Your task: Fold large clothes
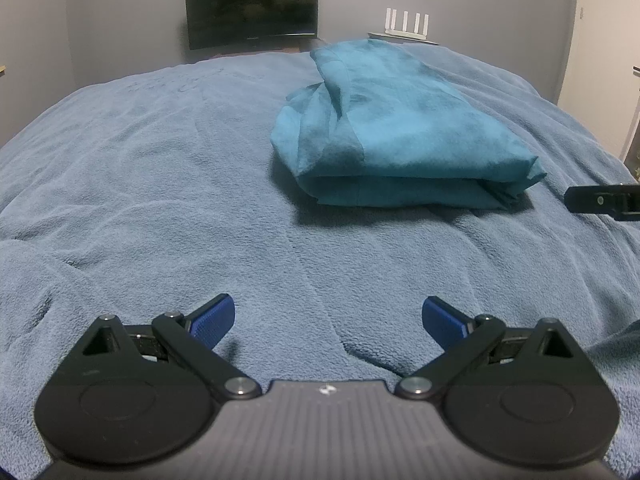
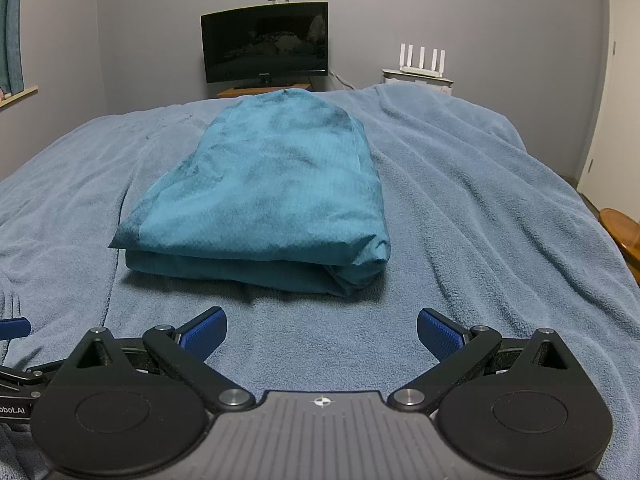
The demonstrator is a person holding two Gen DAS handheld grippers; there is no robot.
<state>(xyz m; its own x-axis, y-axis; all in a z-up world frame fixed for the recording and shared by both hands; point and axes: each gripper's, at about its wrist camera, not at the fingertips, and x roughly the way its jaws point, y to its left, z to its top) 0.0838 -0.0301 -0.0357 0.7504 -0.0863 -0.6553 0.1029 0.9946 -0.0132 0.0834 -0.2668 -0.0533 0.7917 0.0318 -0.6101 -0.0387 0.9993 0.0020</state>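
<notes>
- Bed (image 2: 500, 216), blue fleece blanket, rumpled: risk is the fingers pinching blanket along with cloth on any re-grip, dragging the stack out of shape.
- Garment (image 2: 264, 196), teal, folded into a thick rectangular stack, lies ahead of the right fingers (image 2: 320, 334); ahead and to the right of the left fingers (image 1: 328, 322). Nothing touches it.
- Top layer puffy, loose flap and bunched corner at near right; could spring open or slide if nudged.
- Far-left edge ragged in left view, layers not aligned; fold looks done but untidy, my read.
- Both pairs of fingers spread wide, empty, low over the blanket.
</notes>
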